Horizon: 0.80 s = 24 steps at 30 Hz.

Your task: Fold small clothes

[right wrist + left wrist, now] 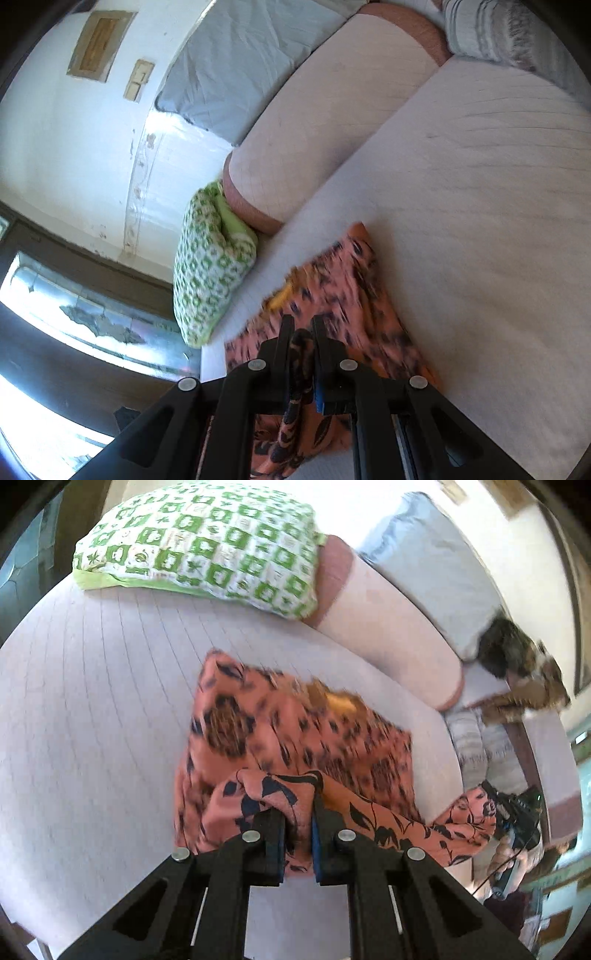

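My left gripper (pixel 298 812) has its jaws nearly closed on a bunched edge of the orange cloth (pixel 280 734), a salmon-orange garment with a dark leaf and medallion print. The fabric is pinched between the two fingers, and a fold rises above the tips. From there the cloth drapes down onto the bed (pixel 92 686), where most of it lies as a blurred, roughly square heap on the pale striped sheet. A strip of the same cloth stretches off to the right, where my right gripper (pixel 496 808) is holding its far end.

In the right wrist view, the right gripper (pixel 300 334) also has its jaws nearly closed, with a narrow rolled band of the orange cloth (pixel 351 291) clamped between them. More fabric hangs below the fingers, and the rest spreads out ahead on the bed (pixel 480 221).

A green and white patterned pillow (pixel 207 542) lies at the far side of the bed, touching the end of a long pink bolster (pixel 384 627). A grey cushion (pixel 432 565) sits behind the bolster against the white wall (pixel 74 140). At the bolster's other end I see a dark brown crumpled item (pixel 517 668), too blurred to identify, and near it a grey striped bundle (pixel 476 746).
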{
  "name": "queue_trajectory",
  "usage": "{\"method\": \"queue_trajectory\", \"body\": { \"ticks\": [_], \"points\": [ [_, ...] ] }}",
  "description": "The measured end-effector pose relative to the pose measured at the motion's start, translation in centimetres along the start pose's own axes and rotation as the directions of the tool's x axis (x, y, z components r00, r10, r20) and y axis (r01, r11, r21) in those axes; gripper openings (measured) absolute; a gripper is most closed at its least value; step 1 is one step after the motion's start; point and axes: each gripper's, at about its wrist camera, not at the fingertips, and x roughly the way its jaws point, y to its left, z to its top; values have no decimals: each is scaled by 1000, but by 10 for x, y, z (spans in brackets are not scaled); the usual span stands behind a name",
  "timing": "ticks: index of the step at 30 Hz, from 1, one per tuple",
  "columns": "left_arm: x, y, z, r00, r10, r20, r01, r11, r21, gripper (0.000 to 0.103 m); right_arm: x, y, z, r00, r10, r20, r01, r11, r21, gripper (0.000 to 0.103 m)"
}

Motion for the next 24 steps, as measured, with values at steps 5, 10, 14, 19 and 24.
{"method": "queue_trajectory", "body": {
  "ticks": [5, 10, 14, 19, 24],
  "points": [
    [44, 36, 62, 999, 53, -7, -53, 994, -98, 11, 74, -9, 49, 1000, -14, 20, 13, 997, 72, 9],
    [102, 64, 98, 993, 118, -27, -121, 981, -154, 12, 147, -41, 81, 998, -55, 29, 49, 982, 182, 13],
    [131, 72, 100, 987, 161, -20, -162, 975, -149, 14, 183, -69, 90, 998, -62, 3, 59, 962, 267, 26],
    [103, 78, 103, 989, 87, 117, -60, 974, -219, 21, 151, -74, 96, 975, -46, 219, -8, 972, 237, 80],
    [51, 56, 88, 962, 74, 262, -26, 983, -183, 46, 107, -37, 87, 970, -44, 238, 28, 997, 67, 80]
  ]
}}
